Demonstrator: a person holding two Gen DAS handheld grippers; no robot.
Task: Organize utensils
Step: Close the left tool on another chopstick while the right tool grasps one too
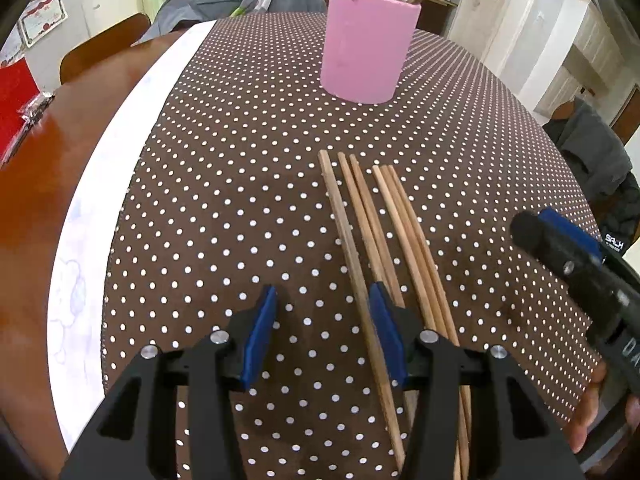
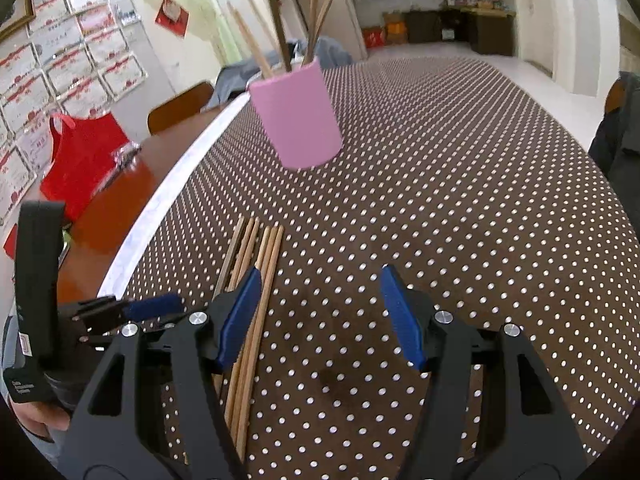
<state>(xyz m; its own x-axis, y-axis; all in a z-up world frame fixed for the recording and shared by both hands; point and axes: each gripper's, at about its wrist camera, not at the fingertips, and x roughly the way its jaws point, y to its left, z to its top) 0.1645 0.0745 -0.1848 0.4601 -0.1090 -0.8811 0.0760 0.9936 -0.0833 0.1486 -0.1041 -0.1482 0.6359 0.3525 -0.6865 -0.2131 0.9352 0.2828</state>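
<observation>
Several wooden chopsticks point(image 1: 372, 224) lie side by side on the brown polka-dot tablecloth point(image 1: 240, 184). They also show in the right wrist view point(image 2: 260, 252). A pink cup point(image 1: 366, 44) stands upright beyond them with several chopsticks in it, and also shows in the right wrist view point(image 2: 298, 114). My left gripper point(image 1: 322, 332) is open and empty, low over the cloth, with its right finger over the near ends of the chopsticks. My right gripper point(image 2: 320, 316) is open and empty, with the chopsticks under its left finger. The right gripper also shows at the right in the left wrist view point(image 1: 568, 256).
A white strip point(image 1: 116, 168) edges the cloth on the left, with bare brown table point(image 1: 48, 168) beyond. A red bag point(image 2: 80, 160) stands on the table at the left. Wooden chairs point(image 2: 180, 106) and grey clothing point(image 1: 592, 152) stand around the table.
</observation>
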